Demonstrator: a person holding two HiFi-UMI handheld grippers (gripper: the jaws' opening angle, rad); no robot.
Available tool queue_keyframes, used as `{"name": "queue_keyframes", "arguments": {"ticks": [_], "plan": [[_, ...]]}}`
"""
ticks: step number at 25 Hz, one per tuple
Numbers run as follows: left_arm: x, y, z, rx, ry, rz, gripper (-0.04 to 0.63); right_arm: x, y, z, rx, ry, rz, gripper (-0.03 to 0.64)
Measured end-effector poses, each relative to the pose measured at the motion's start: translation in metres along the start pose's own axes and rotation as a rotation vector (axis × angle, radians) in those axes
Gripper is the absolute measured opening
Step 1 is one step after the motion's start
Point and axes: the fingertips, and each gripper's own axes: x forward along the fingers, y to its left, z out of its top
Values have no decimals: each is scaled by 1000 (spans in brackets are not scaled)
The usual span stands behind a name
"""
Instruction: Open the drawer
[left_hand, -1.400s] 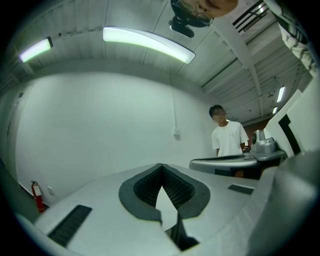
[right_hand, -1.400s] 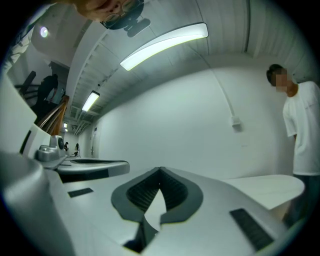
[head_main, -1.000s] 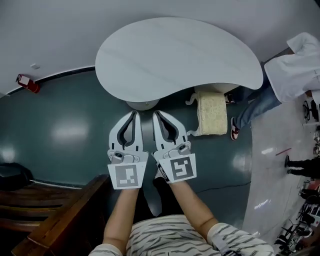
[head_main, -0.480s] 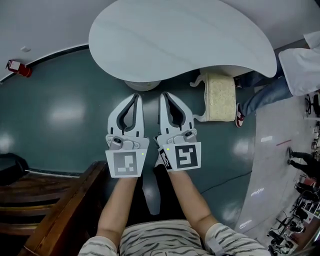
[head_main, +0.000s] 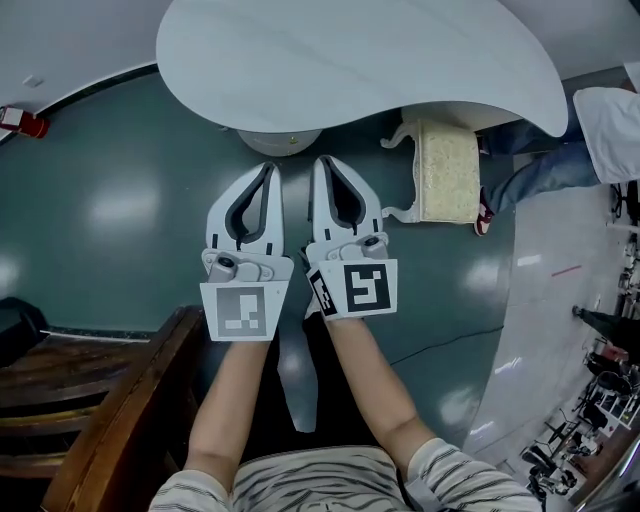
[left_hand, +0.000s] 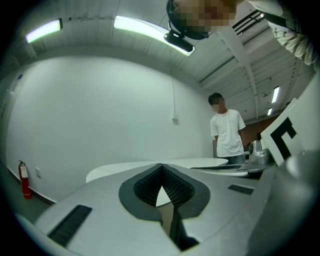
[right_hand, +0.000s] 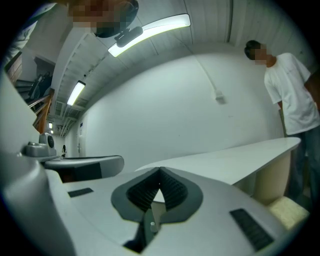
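Observation:
No drawer shows in any view. In the head view my left gripper (head_main: 268, 168) and right gripper (head_main: 322, 162) are held side by side over the dark green floor. Both point toward the pedestal base (head_main: 278, 142) of a white curved table (head_main: 350, 60). Each has its jaws closed tip to tip with nothing between them. The left gripper view has the left gripper (left_hand: 161, 165) shut, with the tabletop (left_hand: 125, 169) level behind it. In the right gripper view the right gripper (right_hand: 160, 170) is also shut and empty.
Dark wooden furniture (head_main: 90, 400) stands at the lower left, close to my left arm. A cream-cushioned stool (head_main: 445, 170) sits right of the grippers under the table edge. A person in a white shirt (head_main: 610, 115) stands at the right. A red fire extinguisher (head_main: 20, 122) is by the far wall.
Both grippers have sunk together, still side by side and shut. In the head view the table has slid toward the top of the picture and the wooden furniture has grown larger.

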Motion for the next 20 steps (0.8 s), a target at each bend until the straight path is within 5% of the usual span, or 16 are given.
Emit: {"name": "queue_keyframes", "arguments": {"ticks": [20], "plan": [[20,8,-90,3,43,-8,0,44,-27,-118,-1,65,-23,13]]}}
